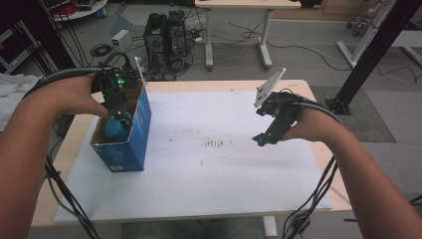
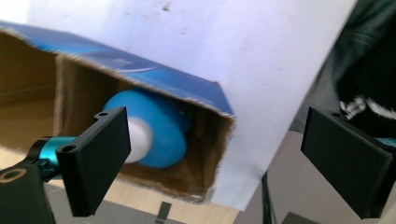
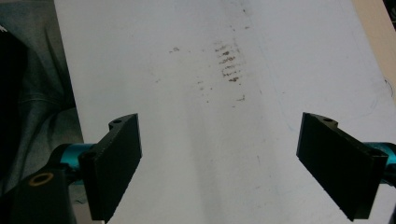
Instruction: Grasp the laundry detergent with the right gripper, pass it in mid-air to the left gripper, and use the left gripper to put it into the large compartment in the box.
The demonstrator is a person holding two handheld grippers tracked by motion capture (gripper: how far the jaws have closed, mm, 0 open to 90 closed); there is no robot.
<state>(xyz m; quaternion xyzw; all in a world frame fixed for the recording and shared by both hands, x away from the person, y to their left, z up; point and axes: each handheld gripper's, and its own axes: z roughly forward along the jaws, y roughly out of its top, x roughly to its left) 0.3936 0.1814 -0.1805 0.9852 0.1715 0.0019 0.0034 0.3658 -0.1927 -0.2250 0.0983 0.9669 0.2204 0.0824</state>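
We have the light-blue round plastic object (image 2: pixel 156 133) lying inside the open blue cardboard box (image 1: pixel 142 127). Our left gripper (image 1: pixel 119 115) hangs over the box, jaws wide and empty; lift it straight clear of the box walls. Right gripper (image 1: pixel 263 138), wide and empty, waits well right of the box.

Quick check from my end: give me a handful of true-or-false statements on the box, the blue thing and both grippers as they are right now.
1. The blue object lies inside the blue cardboard box. True.
2. The left gripper is clamped on the blue object. False: its jaws stand wide apart, nothing between the pads.
3. The right gripper is open above the white sheet. True.
4. The box stands at the right side of the table. False: it stands at the left side, under the left gripper.
5. The right gripper holds a second blue object. False: it holds nothing.
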